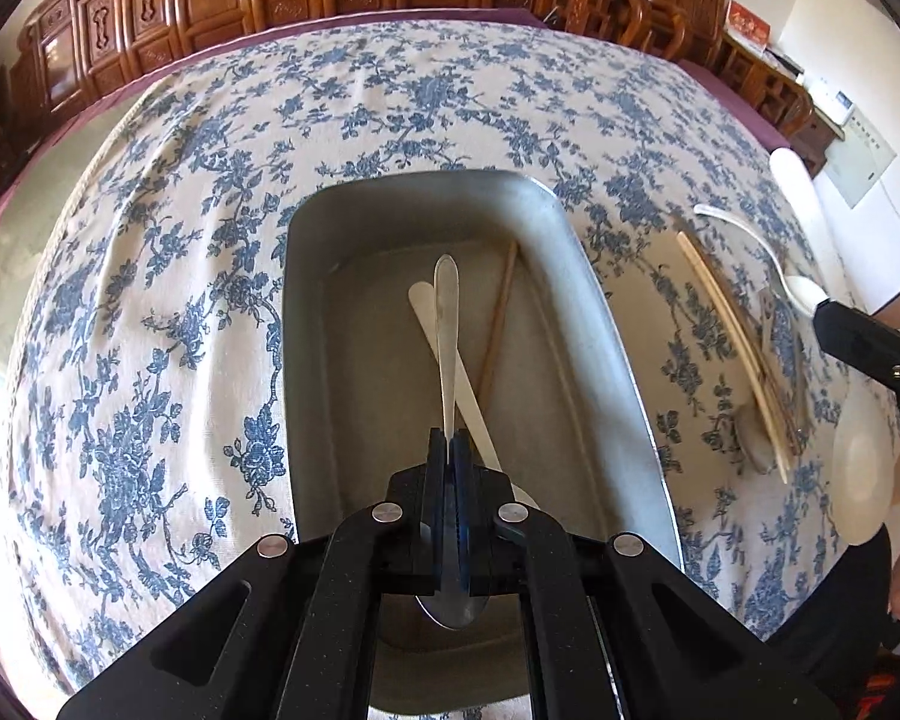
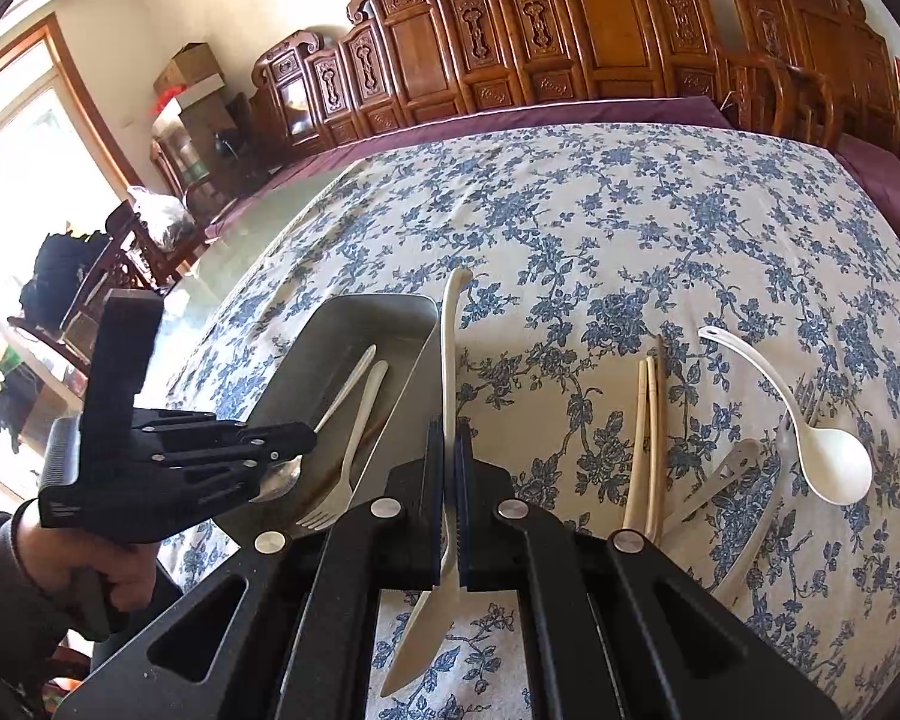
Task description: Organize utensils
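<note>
Up close, the left tool (image 1: 450, 444) is clamped on a metal spoon (image 1: 445, 324), holding it over the metal tray (image 1: 306, 324), where a white fork (image 2: 345, 468) and a brown chopstick (image 1: 498, 324) already lie. Beside the tray, the right tool (image 2: 450, 438) is clamped on a white plastic knife (image 2: 450, 348) above the floral tabletop (image 2: 570, 228). Farther right lie pale chopsticks (image 2: 645, 450) and a white ladle (image 2: 834, 468). Judging from this, lowering the spoon parallel to the fork before letting go would keep the tray tidy.
</note>
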Available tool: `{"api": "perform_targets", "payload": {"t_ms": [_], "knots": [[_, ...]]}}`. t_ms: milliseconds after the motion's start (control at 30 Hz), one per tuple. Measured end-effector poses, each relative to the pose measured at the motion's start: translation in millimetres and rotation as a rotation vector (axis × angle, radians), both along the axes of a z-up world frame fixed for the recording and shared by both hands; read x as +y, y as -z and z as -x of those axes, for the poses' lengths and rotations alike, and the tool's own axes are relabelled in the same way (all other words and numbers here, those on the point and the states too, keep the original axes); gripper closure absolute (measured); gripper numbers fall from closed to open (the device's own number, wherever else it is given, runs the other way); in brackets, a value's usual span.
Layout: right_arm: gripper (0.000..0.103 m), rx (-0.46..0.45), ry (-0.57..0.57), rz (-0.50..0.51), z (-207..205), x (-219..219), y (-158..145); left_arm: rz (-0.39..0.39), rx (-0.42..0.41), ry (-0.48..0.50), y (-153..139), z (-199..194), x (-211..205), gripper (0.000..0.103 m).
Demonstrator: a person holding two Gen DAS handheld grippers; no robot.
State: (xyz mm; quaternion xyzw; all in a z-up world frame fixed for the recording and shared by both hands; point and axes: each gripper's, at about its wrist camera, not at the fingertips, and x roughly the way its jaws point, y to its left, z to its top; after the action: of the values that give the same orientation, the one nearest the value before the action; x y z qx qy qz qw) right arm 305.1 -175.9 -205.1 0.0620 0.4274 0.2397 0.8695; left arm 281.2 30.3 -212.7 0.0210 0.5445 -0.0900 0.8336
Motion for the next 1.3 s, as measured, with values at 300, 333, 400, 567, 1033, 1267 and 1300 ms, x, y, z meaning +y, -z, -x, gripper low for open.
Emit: {"api": "perform_targets", "payload": {"t_ms": [300, 333, 400, 567, 1033, 1267, 1300], "knots": [[0.099, -0.001, -0.002, 0.003, 2.1, 0.9, -1.1, -0.016, 0.031, -0.005, 9.4, -5.6, -2.5, 0.101], [0.099, -0.001, -0.003, 0.002, 2.1, 0.9, -1.3, -0.01, 0.025, -0.007, 7.0, -4.2, -1.8, 0.101], [0.099, -0.002, -0.008, 0.005, 3.4, 2.8, -2.1, -0.002, 0.015, -0.012, 2.3, -2.6, 0.6, 0.101], [0.099, -0.009, -0.029, 0.007, 5.1, 15.7, -7.7, 0.017, -0.029, -0.024, -17.0, 9.6, 12.2, 0.101], [0.099, -0.013, -0.101, -0.003, -9.6, 68.9, -13.5, 0.018, -0.143, -0.06, -70.5, 34.3, 49.8, 0.101], [0.099, 0.001, -0.127, 0.009, -21.6, 96.2, -2.9, 0.024, -0.176, -0.084, -88.8, 44.5, 70.4, 0.101], [0.099, 0.006, -0.131, 0.009, -23.5, 100.0, -0.2, 0.026, -0.18, -0.088, -90.8, 46.0, 73.2, 0.101]]}}
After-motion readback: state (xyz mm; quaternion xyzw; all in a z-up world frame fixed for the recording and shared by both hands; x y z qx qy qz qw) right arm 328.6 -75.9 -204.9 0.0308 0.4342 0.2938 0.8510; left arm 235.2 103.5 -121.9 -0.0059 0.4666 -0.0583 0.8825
